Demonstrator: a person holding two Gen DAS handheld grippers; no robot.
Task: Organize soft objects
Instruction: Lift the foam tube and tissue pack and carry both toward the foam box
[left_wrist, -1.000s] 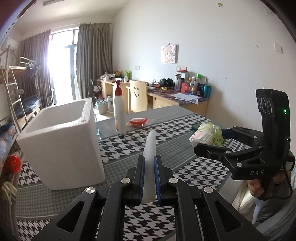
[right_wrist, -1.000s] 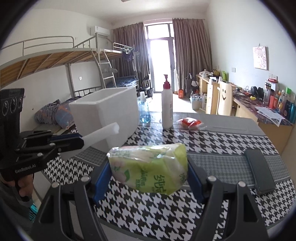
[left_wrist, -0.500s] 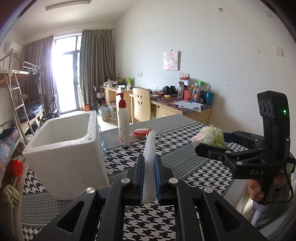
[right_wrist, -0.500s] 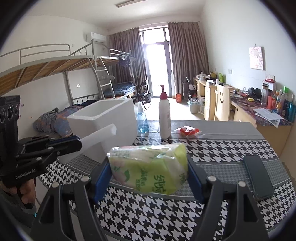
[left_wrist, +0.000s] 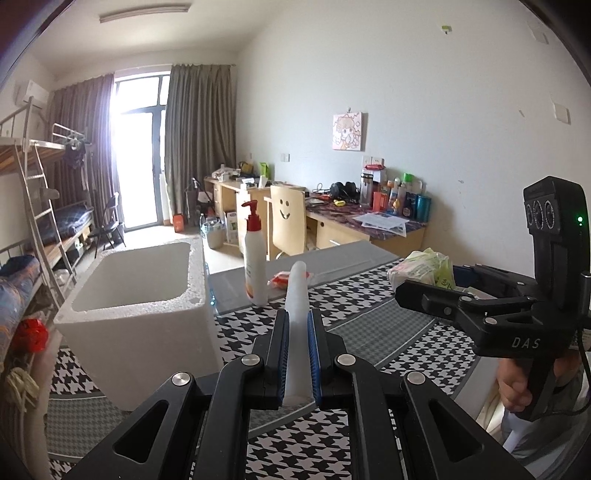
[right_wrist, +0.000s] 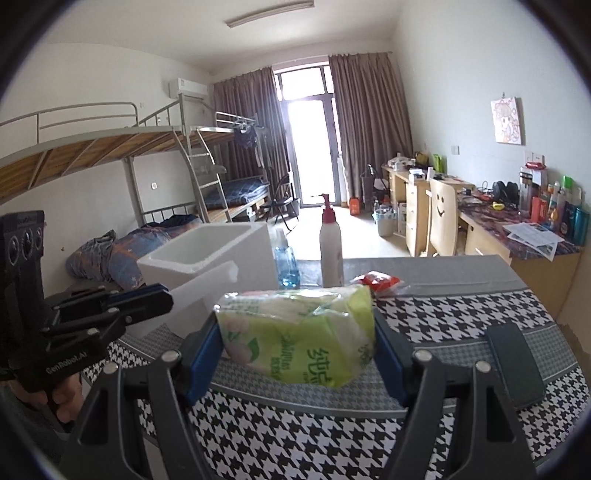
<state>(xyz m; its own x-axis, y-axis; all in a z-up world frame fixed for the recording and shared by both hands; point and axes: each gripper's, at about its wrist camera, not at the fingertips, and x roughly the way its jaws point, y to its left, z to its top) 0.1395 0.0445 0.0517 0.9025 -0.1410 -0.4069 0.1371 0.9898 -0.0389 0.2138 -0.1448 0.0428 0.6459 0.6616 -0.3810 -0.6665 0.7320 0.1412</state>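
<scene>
My left gripper (left_wrist: 298, 332) is shut on a white foam strip (left_wrist: 297, 314) that sticks out forward, held in the air above the table's near edge. It also shows in the right wrist view (right_wrist: 147, 302) with the strip (right_wrist: 207, 282). My right gripper (right_wrist: 299, 347) is shut on a green tissue pack (right_wrist: 306, 332), held above the table. The pack also shows in the left wrist view (left_wrist: 424, 269). An open white foam box (left_wrist: 144, 306) stands on the table at the left, also in the right wrist view (right_wrist: 210, 254).
On the houndstooth tablecloth (right_wrist: 443, 314) stand a white pump bottle (left_wrist: 255, 258), a red packet (right_wrist: 376, 280), a blue water bottle (right_wrist: 286, 262) and a dark phone (right_wrist: 513, 365). Bunk beds (right_wrist: 110, 155) stand left, desks (left_wrist: 369, 225) along the right wall.
Both grippers have risen and pulled back a little from the table with their objects still held. The box and the bottle look farther and lower in view.
</scene>
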